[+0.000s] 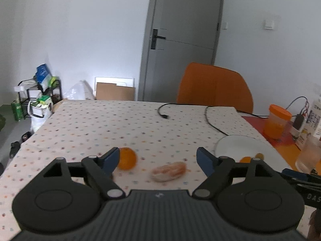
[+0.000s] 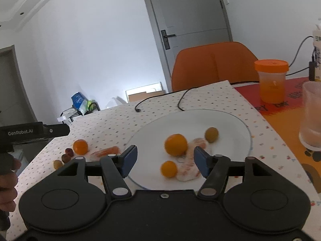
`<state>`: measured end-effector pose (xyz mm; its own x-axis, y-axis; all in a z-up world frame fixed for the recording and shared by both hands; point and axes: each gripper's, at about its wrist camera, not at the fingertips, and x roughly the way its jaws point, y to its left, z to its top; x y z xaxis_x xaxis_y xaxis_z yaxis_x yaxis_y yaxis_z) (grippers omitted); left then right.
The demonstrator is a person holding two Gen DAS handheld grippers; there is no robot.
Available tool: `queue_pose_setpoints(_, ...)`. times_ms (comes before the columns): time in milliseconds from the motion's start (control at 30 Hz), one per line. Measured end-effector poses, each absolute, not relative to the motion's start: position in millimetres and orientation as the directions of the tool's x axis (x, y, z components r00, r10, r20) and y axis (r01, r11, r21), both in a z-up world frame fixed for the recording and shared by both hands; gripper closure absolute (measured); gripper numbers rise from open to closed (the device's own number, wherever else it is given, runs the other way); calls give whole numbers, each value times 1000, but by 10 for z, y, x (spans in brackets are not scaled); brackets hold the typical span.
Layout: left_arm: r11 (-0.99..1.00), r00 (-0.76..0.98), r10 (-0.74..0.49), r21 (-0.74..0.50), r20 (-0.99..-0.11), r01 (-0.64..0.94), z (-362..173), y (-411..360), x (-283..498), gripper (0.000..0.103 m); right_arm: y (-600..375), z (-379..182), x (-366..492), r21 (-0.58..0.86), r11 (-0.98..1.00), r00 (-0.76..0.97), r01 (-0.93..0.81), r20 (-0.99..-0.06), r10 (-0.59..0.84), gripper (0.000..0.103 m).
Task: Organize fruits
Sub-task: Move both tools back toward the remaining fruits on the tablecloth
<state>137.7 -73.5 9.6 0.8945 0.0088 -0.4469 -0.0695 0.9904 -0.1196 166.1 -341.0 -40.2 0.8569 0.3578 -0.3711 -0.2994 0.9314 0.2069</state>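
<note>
Your left gripper (image 1: 156,159) fingers are standing released over the desk (image 1: 100,124); peeled segment (image 1: 168,171) is lying between them, orange (image 1: 127,158) at 11 o'clock. Your right gripper (image 2: 165,160) fingers are also released, hovering over the plate (image 2: 226,124), which is holding a large orange (image 2: 176,144) at 12.

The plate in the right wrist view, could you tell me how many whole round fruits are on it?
3: a large orange mid-plate, a small orange nearer the camera, an olive-coloured fruit to the right. Peeled segments may hide more.

plate (image 2: 230,120): right | oranges (image 2: 176,144): on plate | grapes (image 2: 66,157): left, on tablecloth (image 2: 112,120)
</note>
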Motion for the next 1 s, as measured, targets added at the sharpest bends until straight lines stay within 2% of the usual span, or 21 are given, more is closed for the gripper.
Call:
queue_pose_setpoints(300,981,892,79,-123,-445,-149,117,-460,1247,19,-3177,-360,1604,181,918,846,-353,-357,396,20)
queue_pose_setpoints(667,971,886,132,-123,-445,-207,80,-273,988,18,-2967,-293,1545,184,889,819,-420,-346,458,11)
queue_pose_setpoints(1000,965,874,142,-131,-464,-227,-21,-118,803,18,-2789,-305,1499,170,877,796,-448,-369,479,7)
